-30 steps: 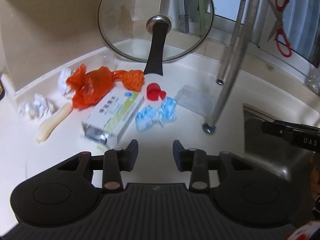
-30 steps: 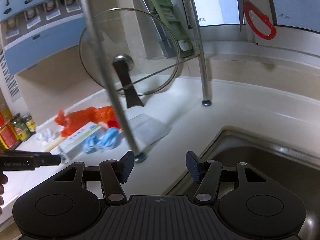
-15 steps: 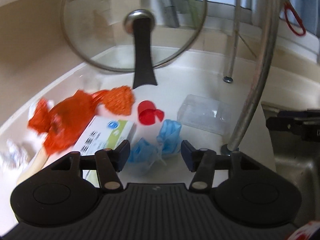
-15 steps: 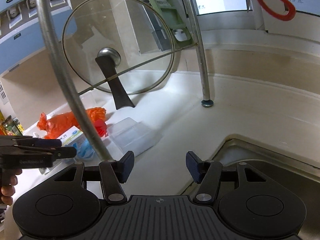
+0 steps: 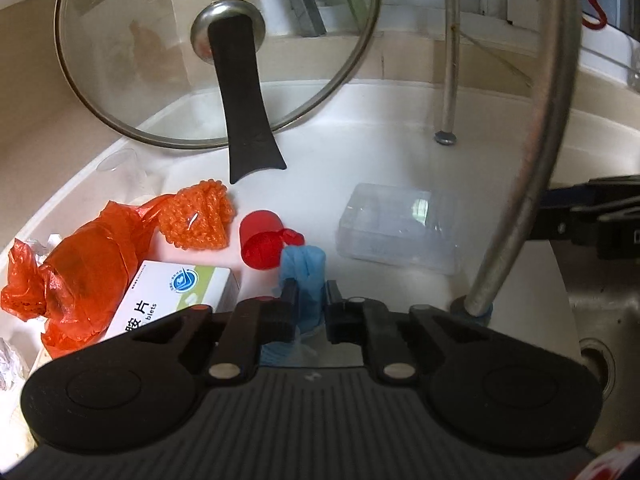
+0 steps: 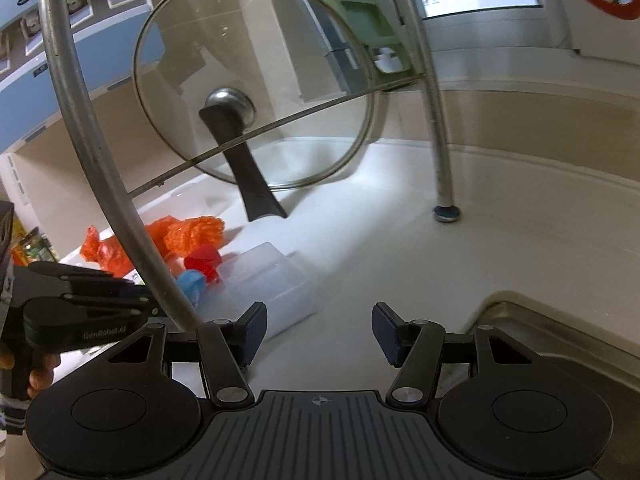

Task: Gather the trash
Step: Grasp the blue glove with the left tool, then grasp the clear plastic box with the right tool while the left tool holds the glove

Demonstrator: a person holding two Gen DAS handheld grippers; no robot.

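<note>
Trash is lying scattered on the cream countertop (image 5: 380, 152), and the nearest piece, a crumpled blue glove (image 5: 303, 276), is sitting pinched between the pads of the left gripper (image 5: 311, 300), whose jaws are pressing together on it. Just beyond it a small red plastic scoop (image 5: 264, 244) is touching the glove, with a knobbly orange mesh wad (image 5: 198, 220) and a crinkled orange plastic bag (image 5: 76, 268) lying to the left. A white and green tablet box (image 5: 176, 292) is resting beside the bag. A clear plastic box (image 5: 396, 228) is sitting to the right, apart from the glove. The right gripper (image 6: 318, 330) is hovering with its jaws spread and nothing between them, near the steel sink (image 6: 560, 344). A glass pot lid with a black handle (image 5: 244, 120) is leaning at the back.
</note>
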